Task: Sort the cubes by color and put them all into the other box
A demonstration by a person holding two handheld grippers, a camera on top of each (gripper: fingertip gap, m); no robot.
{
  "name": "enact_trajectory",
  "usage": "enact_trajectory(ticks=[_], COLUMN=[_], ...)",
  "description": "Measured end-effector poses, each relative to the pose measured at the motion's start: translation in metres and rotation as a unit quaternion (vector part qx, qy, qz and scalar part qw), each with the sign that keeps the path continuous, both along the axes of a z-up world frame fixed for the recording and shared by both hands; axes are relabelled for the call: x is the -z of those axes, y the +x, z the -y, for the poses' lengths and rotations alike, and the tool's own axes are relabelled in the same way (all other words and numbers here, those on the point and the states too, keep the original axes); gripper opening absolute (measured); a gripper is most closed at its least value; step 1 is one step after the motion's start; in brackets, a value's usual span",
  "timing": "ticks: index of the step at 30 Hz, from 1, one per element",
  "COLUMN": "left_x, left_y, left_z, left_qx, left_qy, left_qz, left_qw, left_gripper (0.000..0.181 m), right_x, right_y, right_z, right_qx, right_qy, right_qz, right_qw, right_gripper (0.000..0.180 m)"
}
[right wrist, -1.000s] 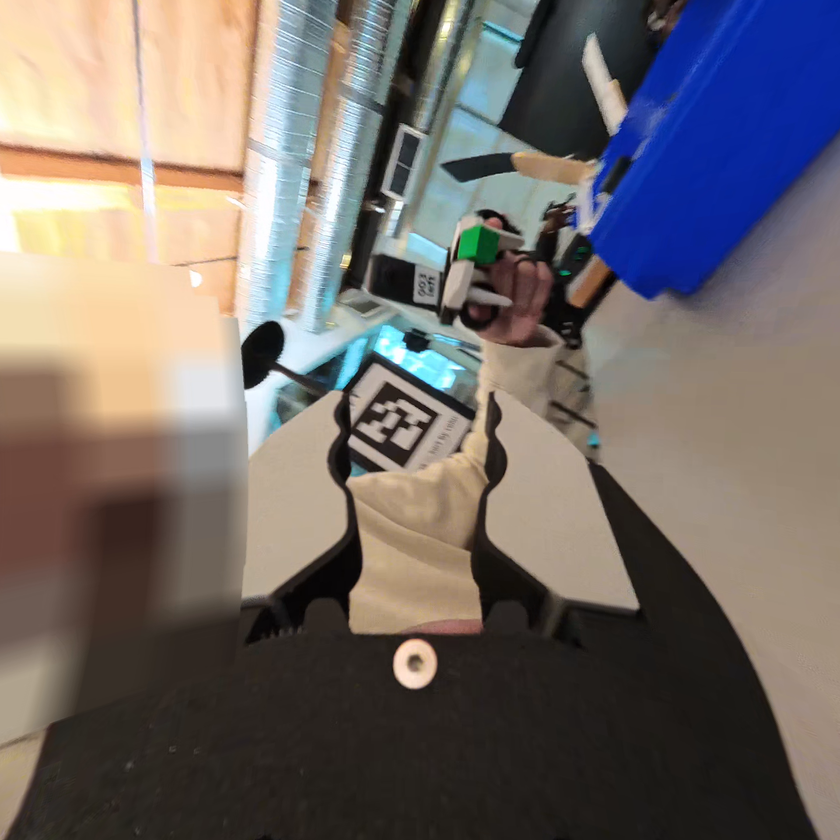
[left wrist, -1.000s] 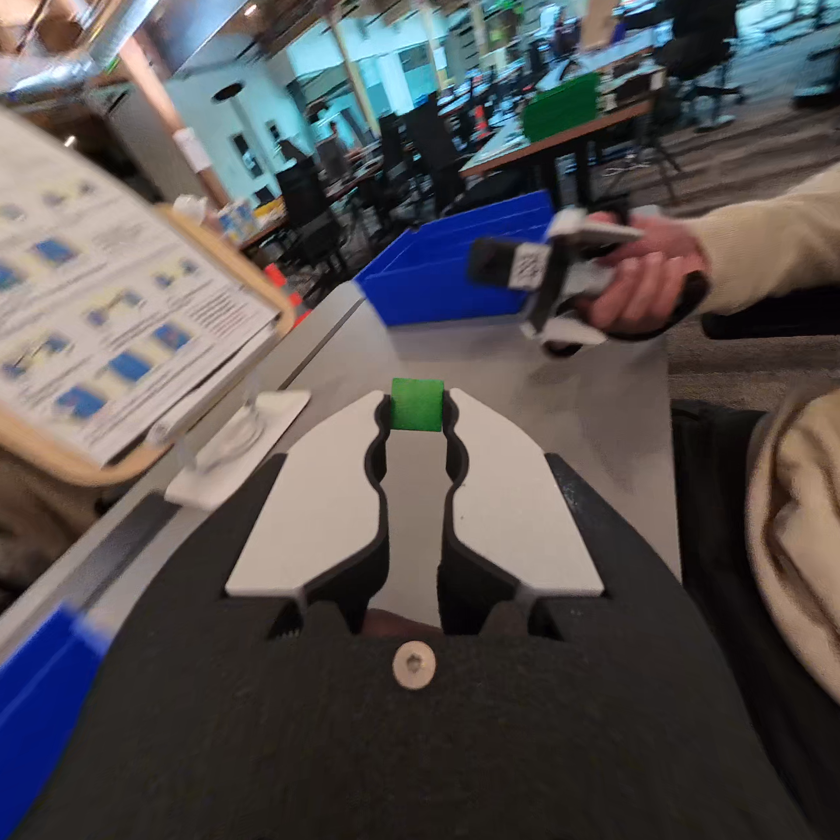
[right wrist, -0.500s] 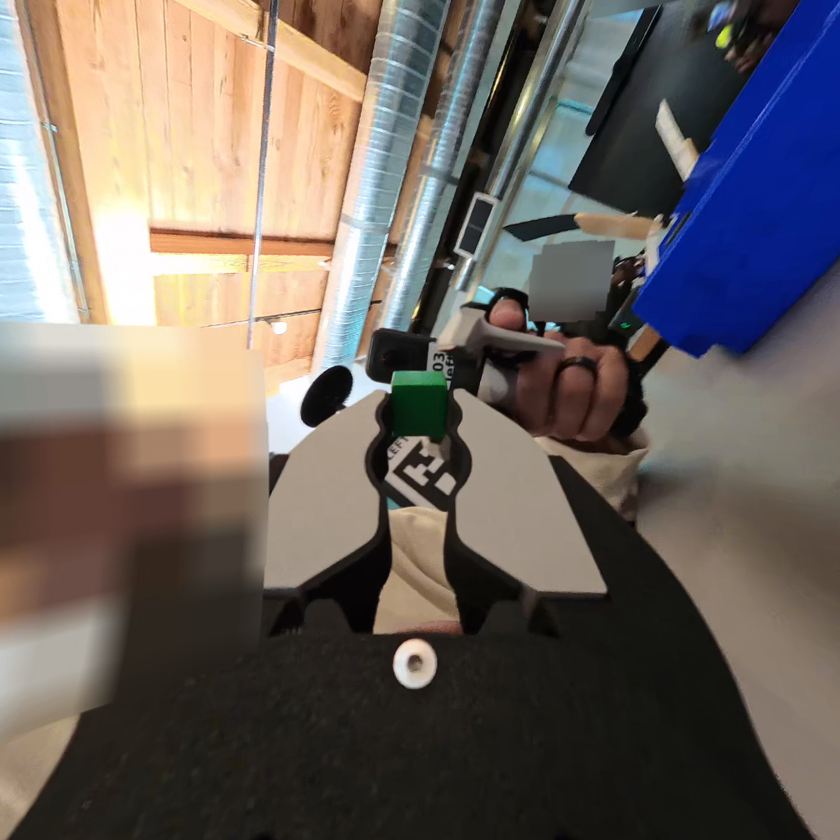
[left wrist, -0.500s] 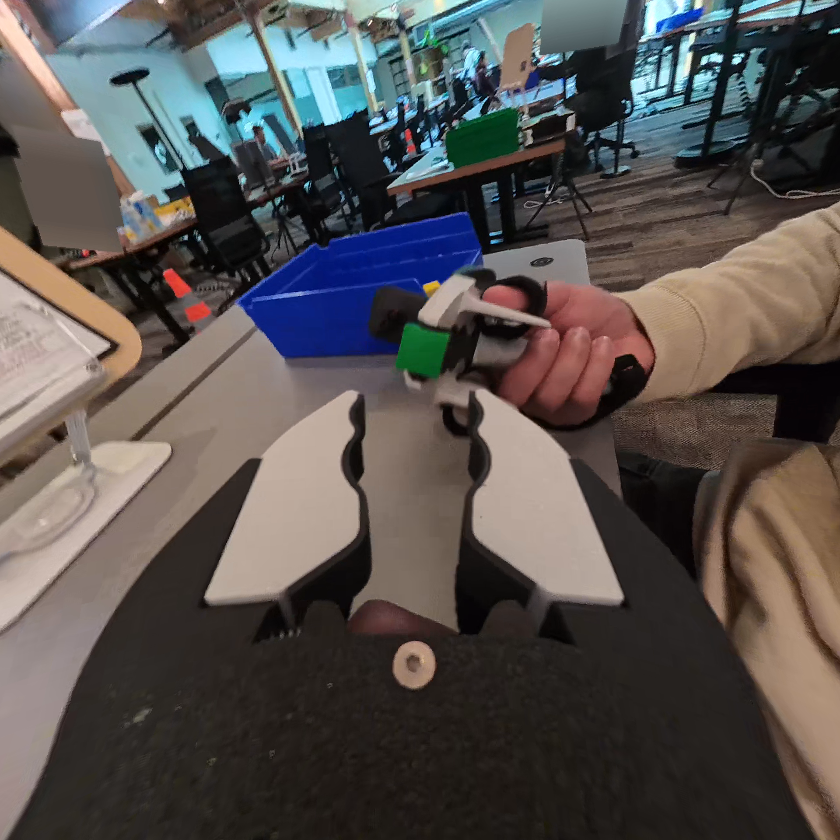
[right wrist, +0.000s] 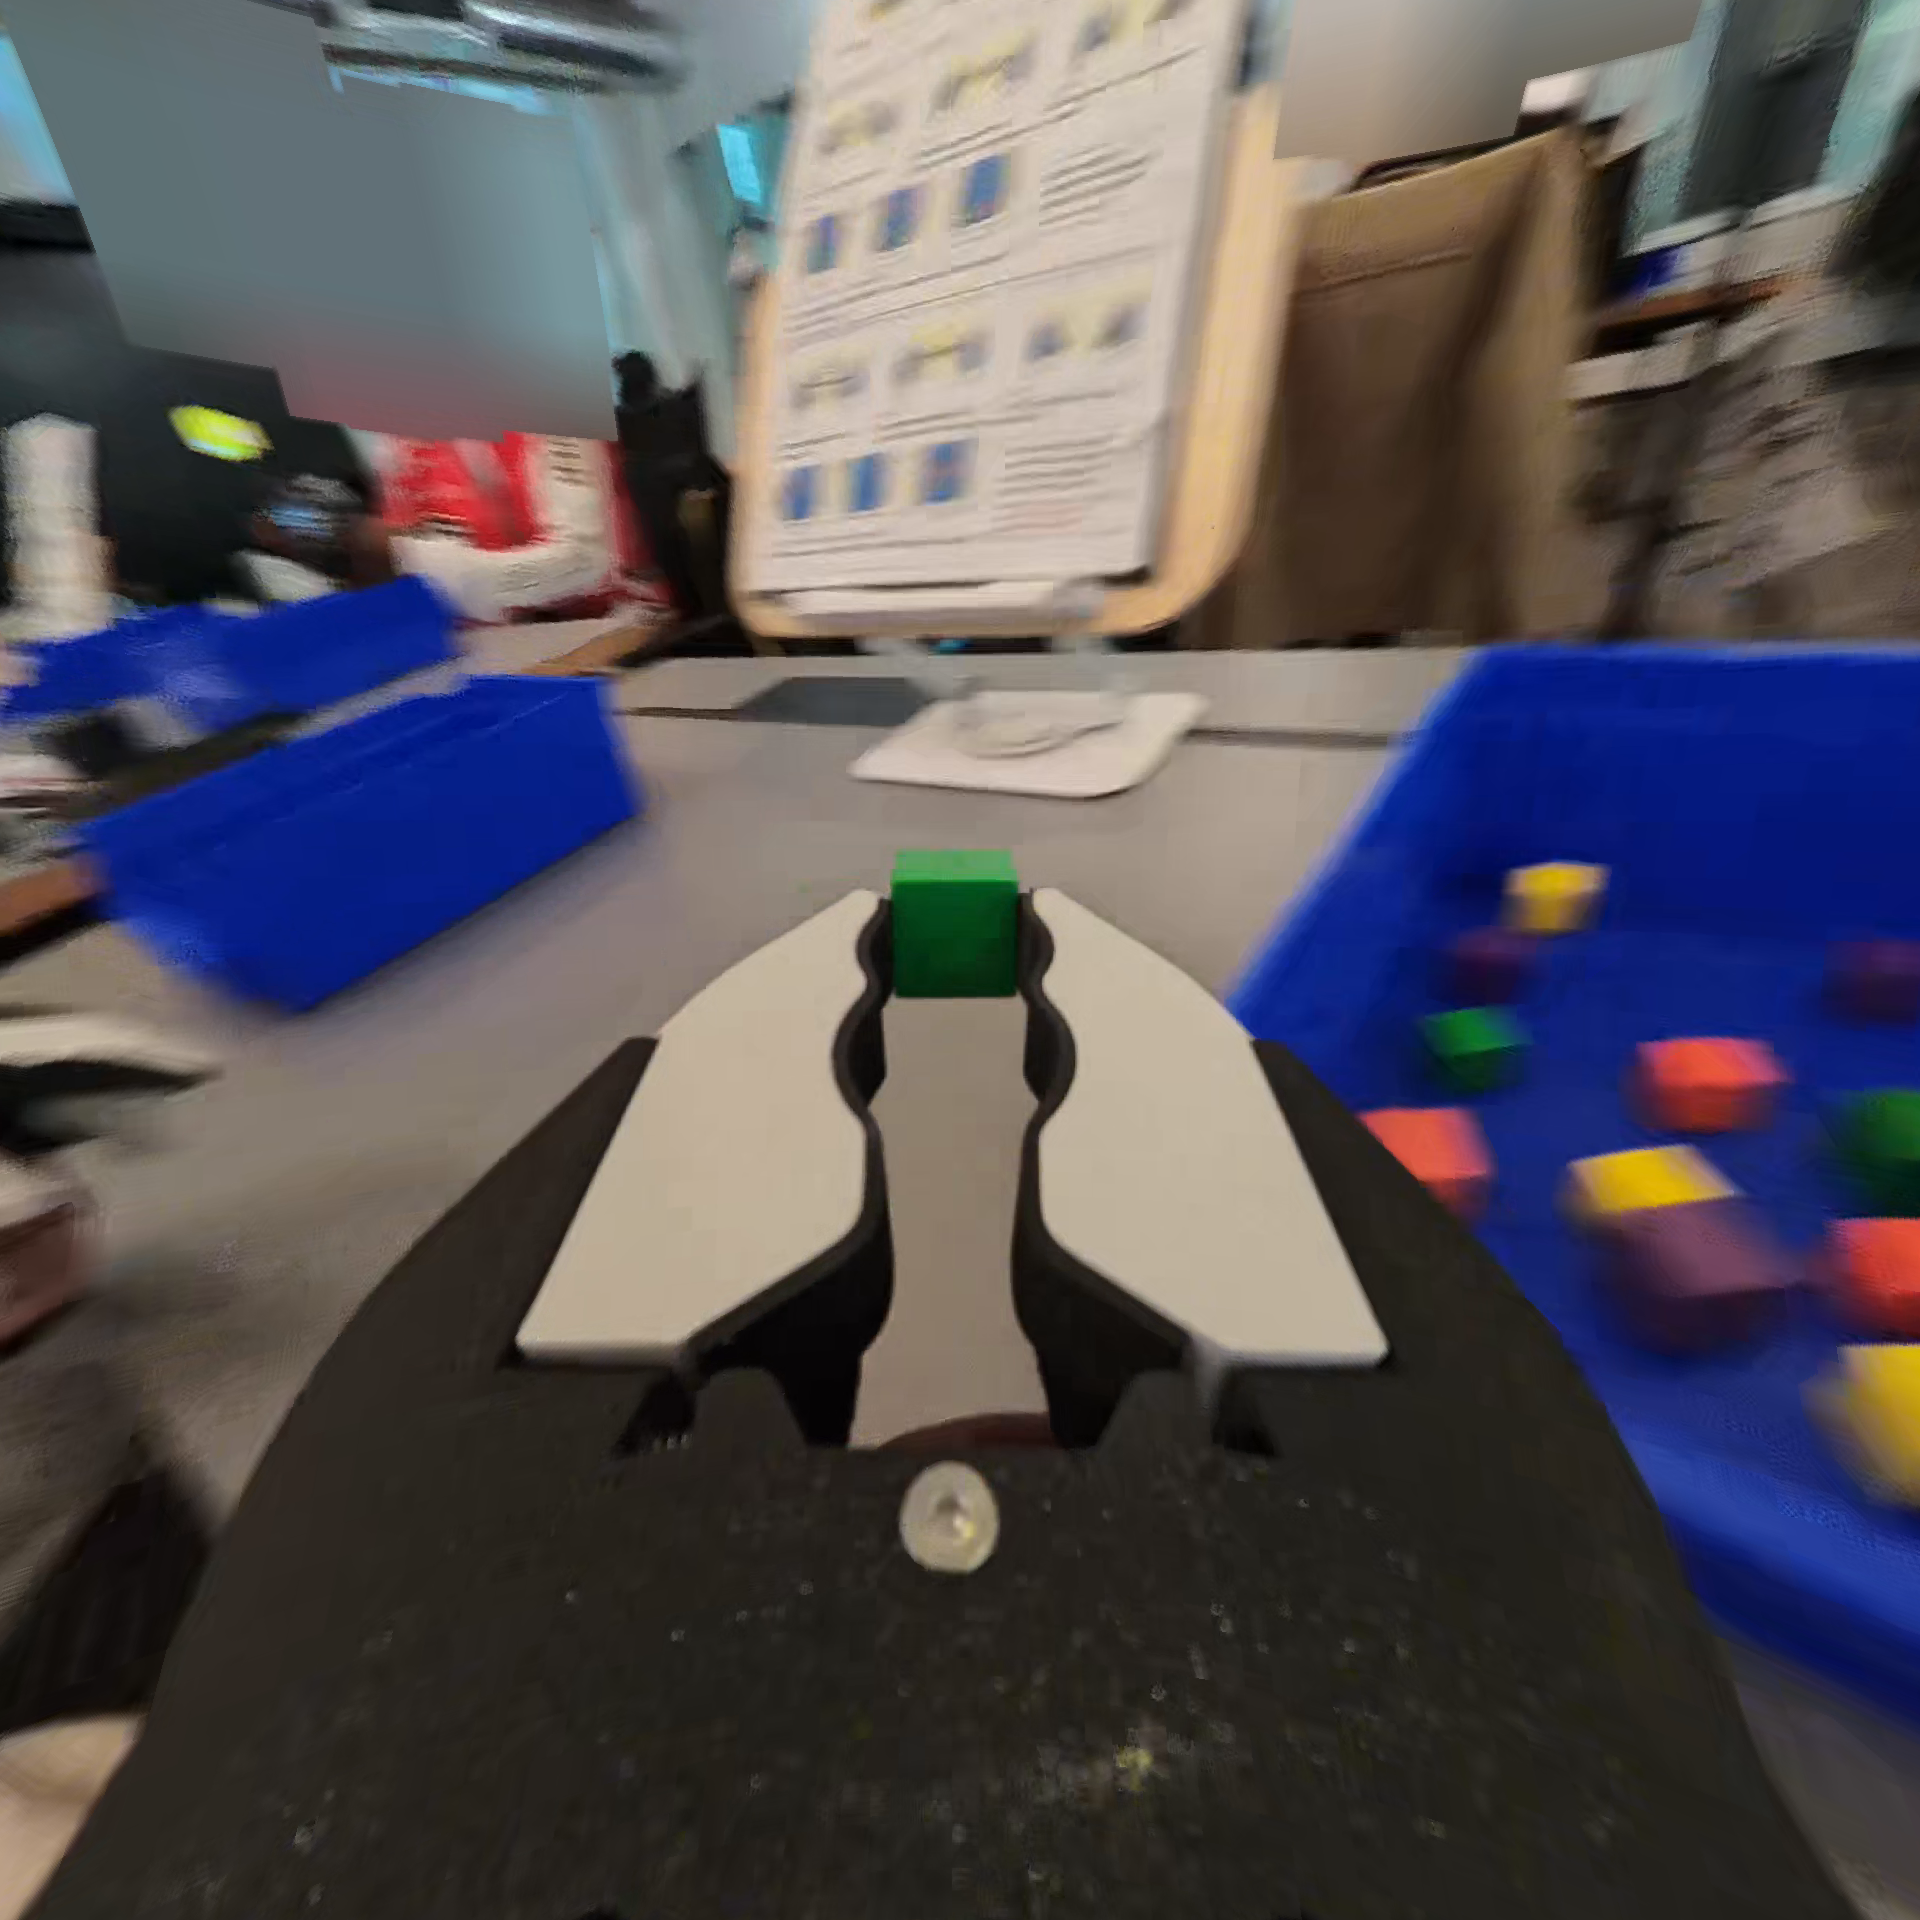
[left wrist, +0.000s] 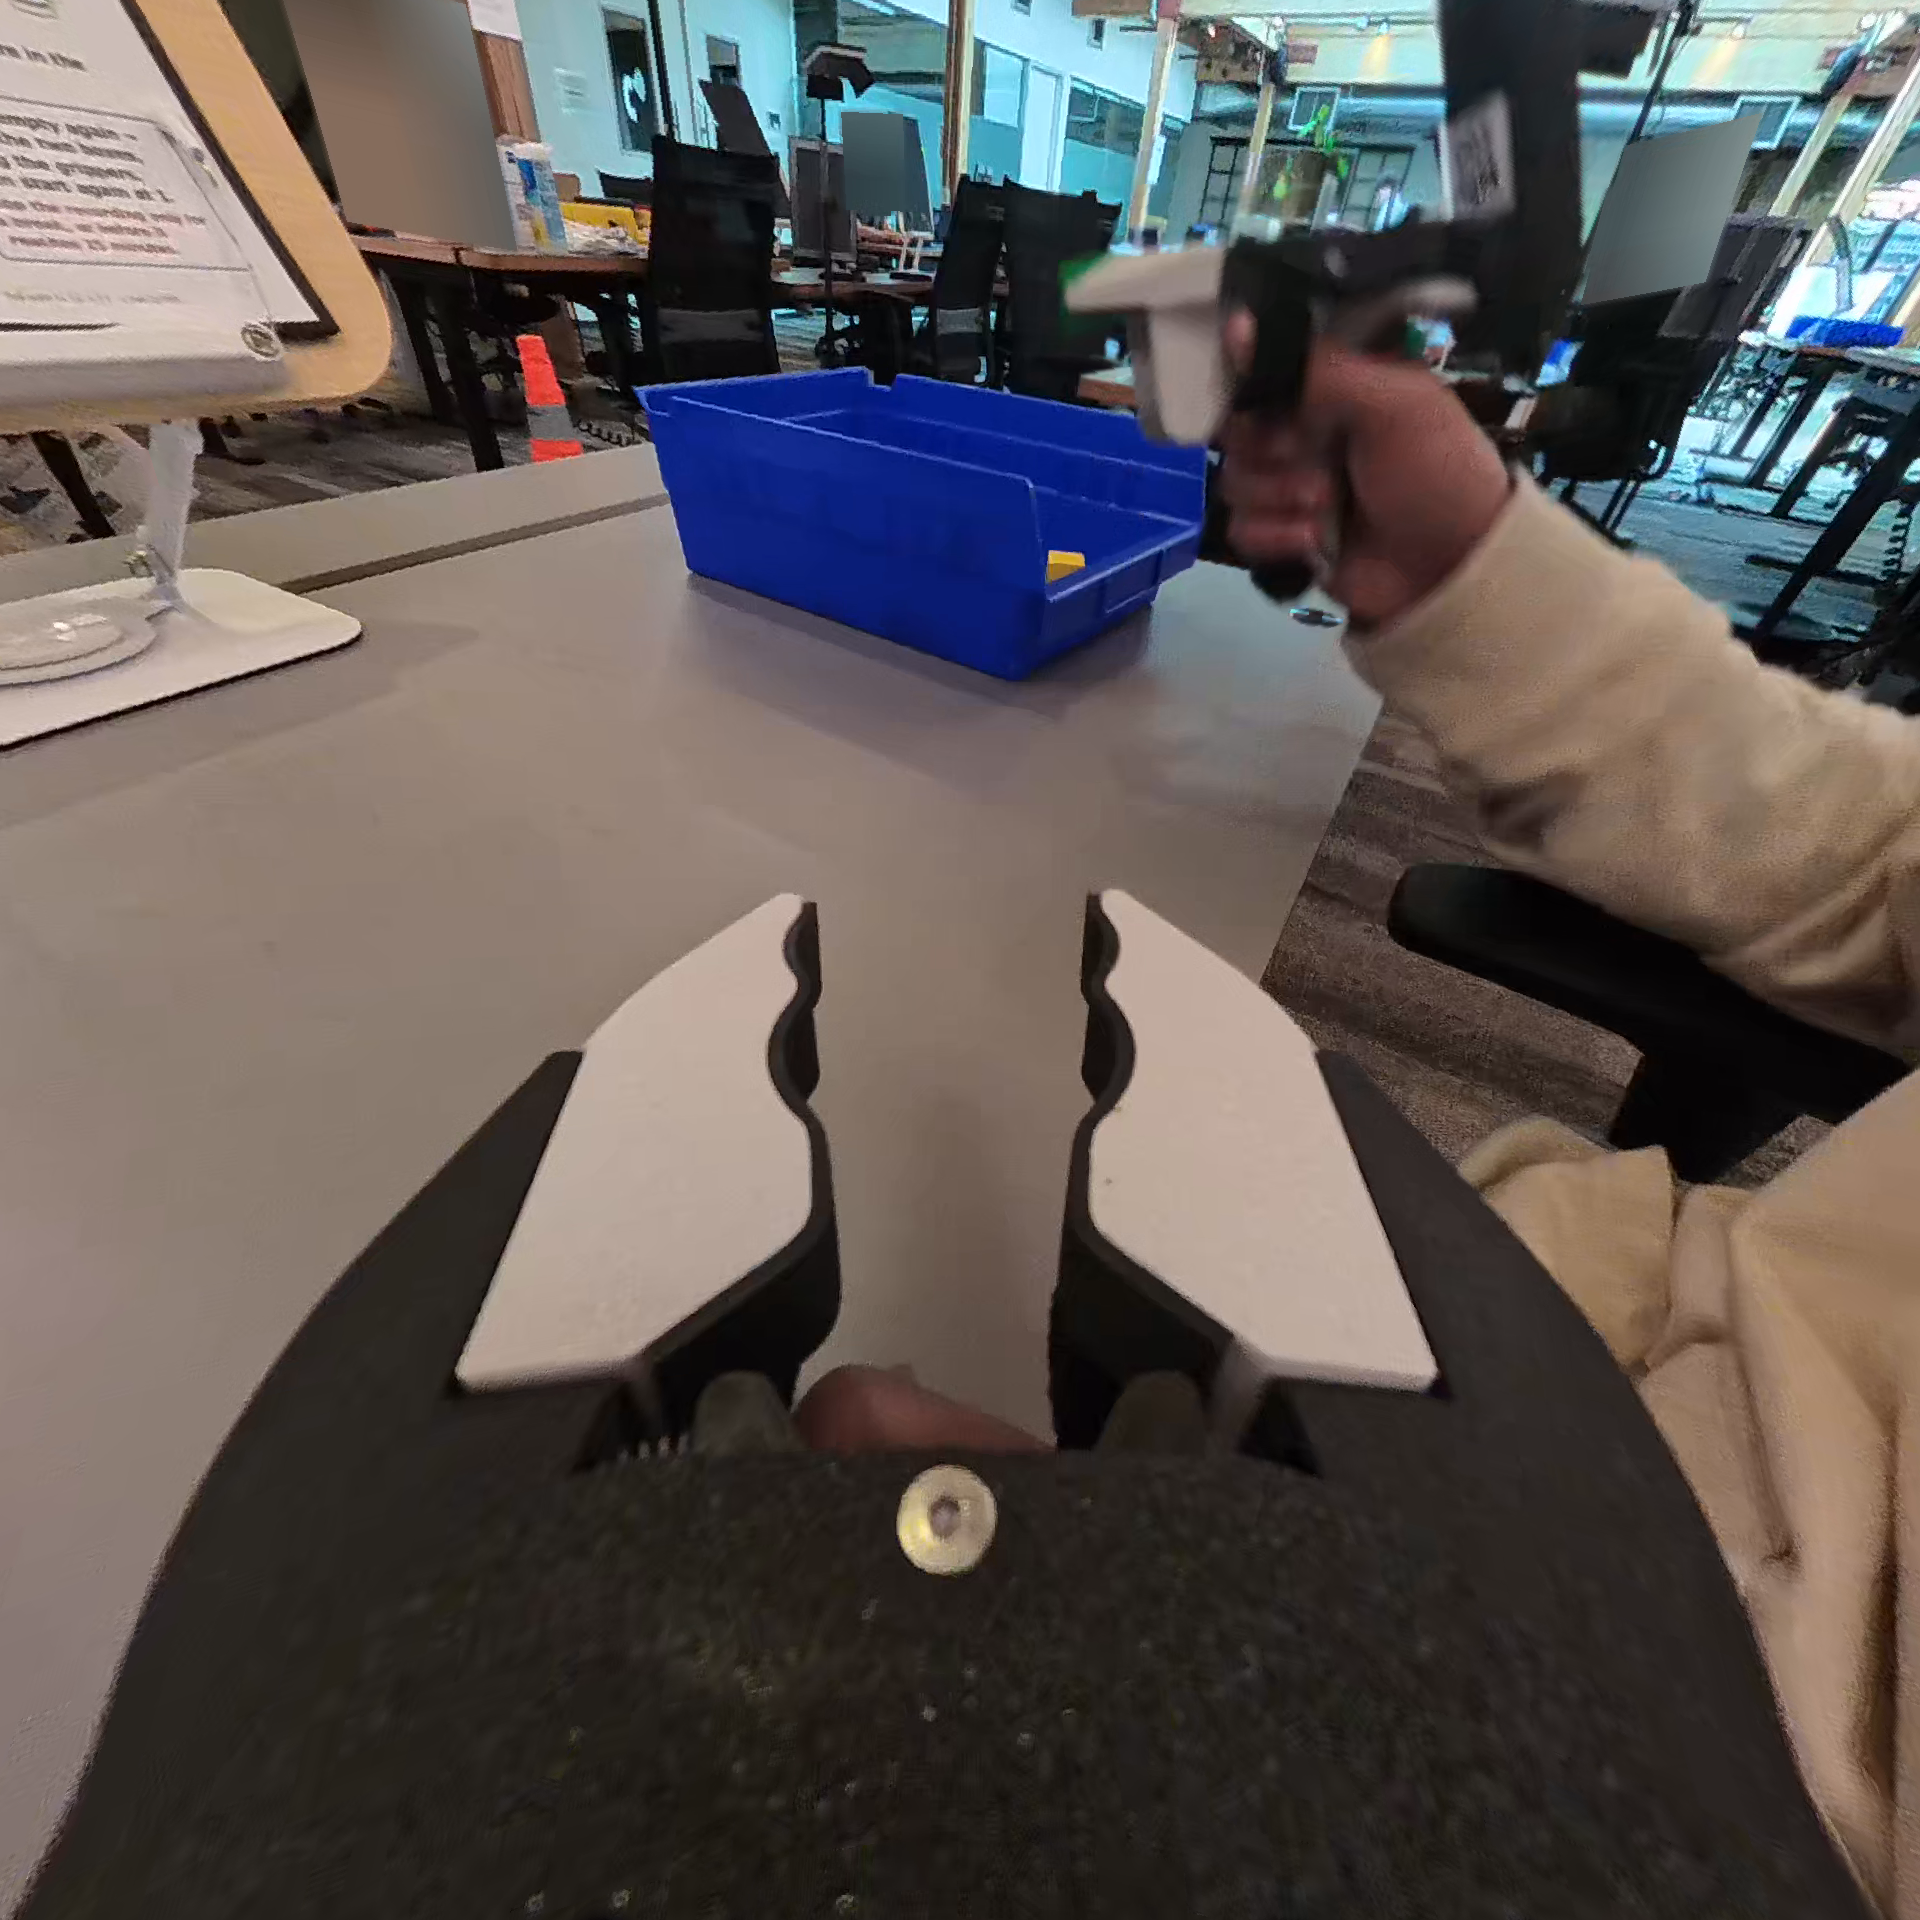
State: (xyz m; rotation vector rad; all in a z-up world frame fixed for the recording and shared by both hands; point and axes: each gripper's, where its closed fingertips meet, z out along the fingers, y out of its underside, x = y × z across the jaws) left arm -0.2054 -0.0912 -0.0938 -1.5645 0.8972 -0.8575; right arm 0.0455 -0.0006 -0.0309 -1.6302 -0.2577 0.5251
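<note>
Right gripper (right wrist: 954, 914) pinching a green cube (right wrist: 954, 925) between its fingertips, raised above the grey worktop (right wrist: 727, 862). At 3 o'clock in the right wrist view, a blue box (right wrist: 1662, 748) of loose cubes: yellow, purple, green and orange, blurred by motion. At 9 o'clock, a second blue box (right wrist: 353, 821), contents hidden by its wall. At 12 o'clock, a printed sheet on a wooden stand (right wrist: 987, 312) over a white base.

Left gripper (left wrist: 948, 914) spread wide and holding nothing, low over the worktop. At 12 o'clock in the left wrist view, a blue box (left wrist: 862, 540) with a yellow cube (left wrist: 1064, 564) in its near corner. At 1 o'clock, the right gripper in a hand (left wrist: 1361, 499), cream sleeve behind, above the box's right end.
</note>
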Motion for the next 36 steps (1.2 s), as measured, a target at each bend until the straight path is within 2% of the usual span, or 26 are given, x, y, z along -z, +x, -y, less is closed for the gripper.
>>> enact_trajectory(ticks=[3,5,8,10,13,16,18,20,22,25,26,27,29,31,33,34,36], left_x=[0.002,0.005,0.009,0.010,0.011,0.014,0.015,0.017,0.018,0.019,0.020,0.022,0.025,0.022,0.023,0.025,0.025], left_y=[0.001,0.003,0.006,0.007,0.007,0.005,0.003,0.000,-0.004,-0.006,-0.006,-0.005,-0.004,0.001,0.007,0.010,0.017], left_z=[0.003,0.003,0.005,0.008,0.011,0.012,0.013,0.012,0.009,0.006,0.004,0.003,0.001,0.001,0.003,0.003,0.001], left_qx=[0.007,0.011,0.016,0.019,0.018,0.018,0.016,0.012,0.003,-0.001,-0.002,-0.002,-0.002,0.005,0.019,0.022,0.026], left_qy=[0.004,0.005,0.007,0.009,0.019,0.026,0.023,0.020,0.022,0.019,0.015,0.009,-0.005,-0.010,-0.019,-0.027,-0.048], left_qz=[-0.002,-0.012,-0.027,-0.027,-0.039,-0.049,-0.050,-0.052,-0.056,-0.056,-0.056,-0.058,-0.061,-0.053,-0.051,-0.053,-0.045], left_qw=[1.000,1.000,0.999,0.999,0.999,0.998,0.998,0.998,0.998,0.998,0.998,0.998,0.998,0.999,0.998,0.998,0.997], left_gripper=[0.048,0.047,0.046,0.046,0.046,0.046,0.046,0.046,0.046,0.046,0.046,0.046,0.046,0.046,0.046,0.046,0.046], right_x=[-0.008,0.015,0.076,0.112,0.142,0.156,0.148,0.110,0.055,-0.004,-0.005,0.012,0.064,0.080,0.072,0.074,0.085], right_y=[0.072,0.113,0.133,0.141,0.150,0.148,0.153,0.148,0.127,0.065,0.038,0.016,-0.042,-0.070,-0.079,-0.083,-0.078], right_z=[-0.062,-0.115,-0.172,-0.189,-0.201,-0.204,-0.202,-0.191,-0.161,-0.073,-0.037,-0.004,0.056,0.097,0.124,0.130,0.129], right_qx=[0.059,0.075,0.028,0.019,0.031,0.037,0.056,0.070,0.078,0.046,0.029,0.036,0.026,0.037,0.043,0.033,0.034], right_qy=[-0.076,-0.169,-0.331,-0.410,-0.466,-0.492,-0.477,-0.400,-0.284,-0.098,-0.057,-0.054,-0.068,-0.042,0.009,0.004,-0.029], right_qz=[0.114,0.172,0.188,0.211,0.230,0.203,0.215,0.221,0.181,0.049,-0.001,-0.022,0.031,0.085,0.055,0.053,0.059], right_qw=[0.989,0.968,0.924,0.887,0.854,0.846,0.851,0.886,0.938,0.993,0.998,0.998,0.997,0.995,0.998,0.998,0.997], right_gripper=[0.022,0.022,0.022,0.023,0.023,0.026,0.046,0.047,0.045,0.040,0.038,0.041,0.043,0.037,0.019,0.018,0.033])
